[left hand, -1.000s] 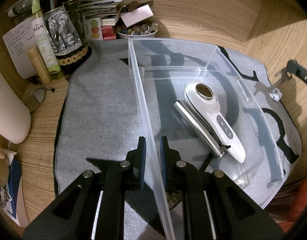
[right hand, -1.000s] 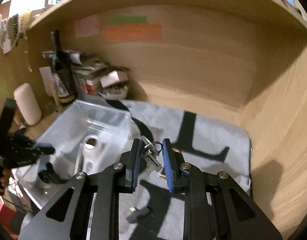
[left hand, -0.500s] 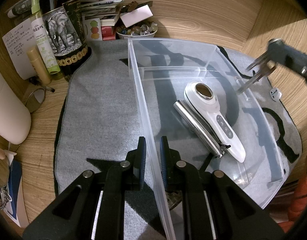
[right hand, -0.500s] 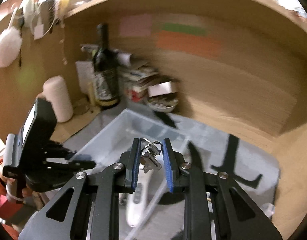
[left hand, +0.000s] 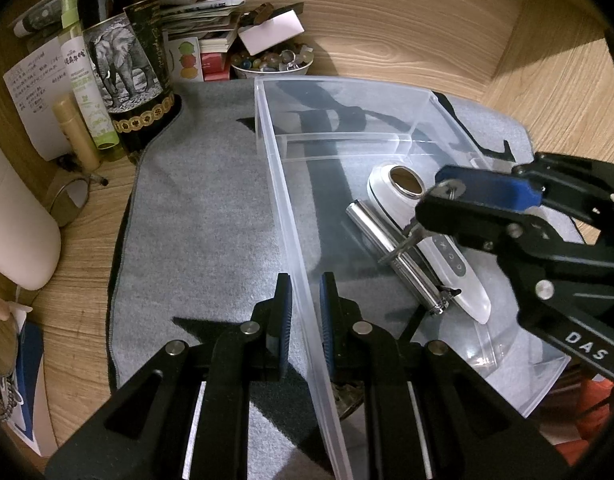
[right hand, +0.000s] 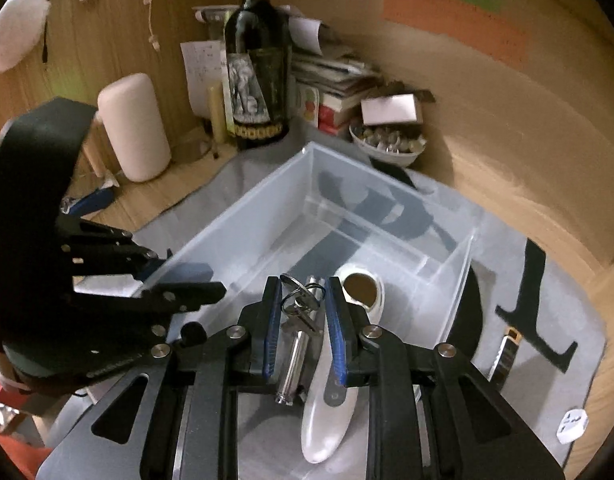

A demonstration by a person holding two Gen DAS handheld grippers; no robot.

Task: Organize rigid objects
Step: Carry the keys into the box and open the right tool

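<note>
Holding keys clamped above the clear bin, the right gripper risks dropping them onto the white device inside; left gripper clamps the bin's wall.

Both wrist views look steeply down, close, sharing the clear bin.

Inside the clear bin, the far end beyond the white handheld device and metal cylinder lies bare. The left gripper pinches the bin's left wall. A wine bottle and bowl of trinkets crowd beyond the bin's far end.
</note>
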